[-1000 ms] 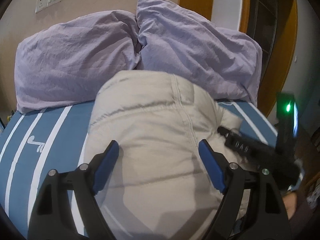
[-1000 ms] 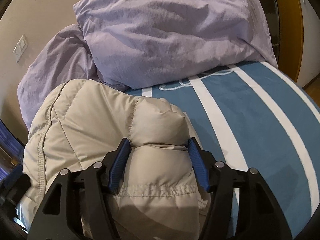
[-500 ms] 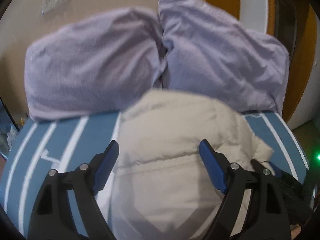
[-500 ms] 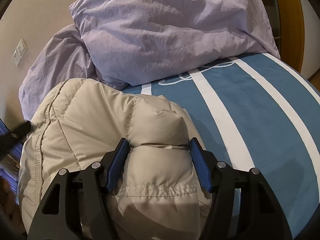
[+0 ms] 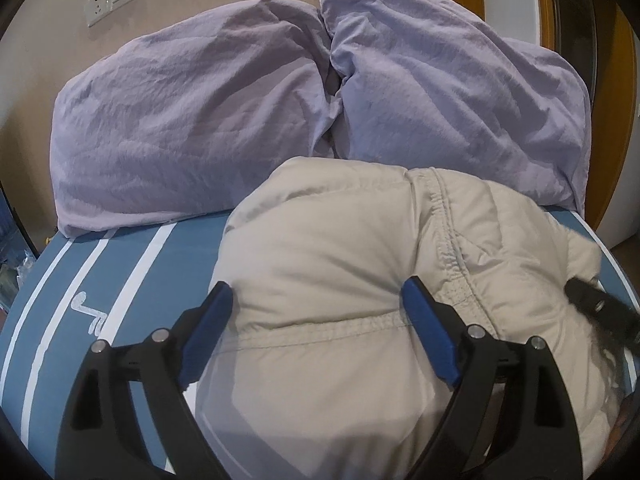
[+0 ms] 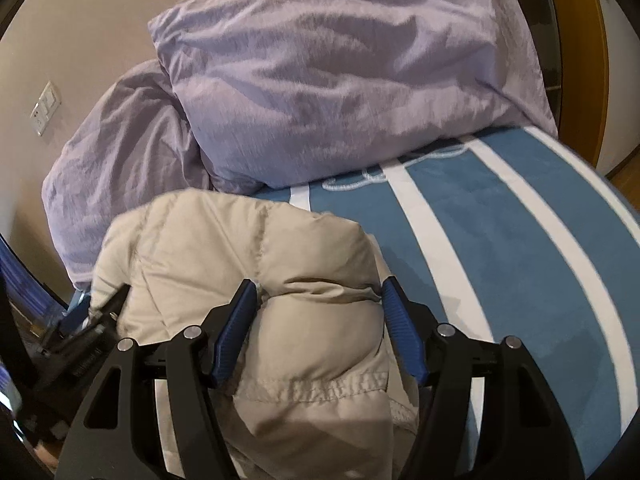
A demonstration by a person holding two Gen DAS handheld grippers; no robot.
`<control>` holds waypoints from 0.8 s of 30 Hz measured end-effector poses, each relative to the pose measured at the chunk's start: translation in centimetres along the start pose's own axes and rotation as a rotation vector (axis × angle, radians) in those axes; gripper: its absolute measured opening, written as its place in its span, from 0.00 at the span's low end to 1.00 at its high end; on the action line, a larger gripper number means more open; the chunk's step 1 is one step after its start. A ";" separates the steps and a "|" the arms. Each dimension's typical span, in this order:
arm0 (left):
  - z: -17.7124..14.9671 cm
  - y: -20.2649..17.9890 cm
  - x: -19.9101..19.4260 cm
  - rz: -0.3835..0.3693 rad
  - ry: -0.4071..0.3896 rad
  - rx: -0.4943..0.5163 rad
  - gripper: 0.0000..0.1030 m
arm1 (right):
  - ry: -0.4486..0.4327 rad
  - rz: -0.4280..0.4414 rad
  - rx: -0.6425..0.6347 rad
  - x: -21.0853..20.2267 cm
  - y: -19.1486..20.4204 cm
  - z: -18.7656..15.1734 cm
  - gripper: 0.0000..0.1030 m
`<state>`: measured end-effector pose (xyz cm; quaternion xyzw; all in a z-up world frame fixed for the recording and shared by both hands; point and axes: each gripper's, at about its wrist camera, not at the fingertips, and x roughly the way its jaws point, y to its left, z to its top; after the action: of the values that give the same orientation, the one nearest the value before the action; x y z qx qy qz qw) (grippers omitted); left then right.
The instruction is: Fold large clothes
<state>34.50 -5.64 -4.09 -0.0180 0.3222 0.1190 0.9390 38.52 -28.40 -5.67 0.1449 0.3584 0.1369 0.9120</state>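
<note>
Gripping beige jacket [image 6: 248,264] fold — right gripper [image 6: 316,300] | left gripper [image 5: 316,300] wide, straddling jacket

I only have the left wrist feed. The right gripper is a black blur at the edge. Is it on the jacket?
Observer: Yes. The right gripper has a puffy fold of the beige jacket bulging between its blue pads.
Operator: What's right of the jacket? My view cuts off there.
Observer: Bare blue bedspread with white stripes, reaching the bed's edge.
Operator: Both pillows standing?
Observer: From that side, the right lilac pillow leans over the left lilac pillow.
</note>
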 end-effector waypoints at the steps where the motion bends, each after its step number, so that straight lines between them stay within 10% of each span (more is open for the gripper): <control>1: 0.0 0.0 0.0 -0.001 -0.001 -0.001 0.84 | -0.009 0.008 0.006 -0.3 0.1 0.3 0.65; 24: -0.3 -0.3 -0.2 -0.010 -0.031 -0.001 0.85 | -0.004 -0.048 0.009 3.3 -0.3 0.1 0.76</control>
<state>34.22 -6.02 -4.21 -0.0182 0.3077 0.1146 0.9444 40.95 -27.58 -7.70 0.1407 0.3606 0.1132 0.9151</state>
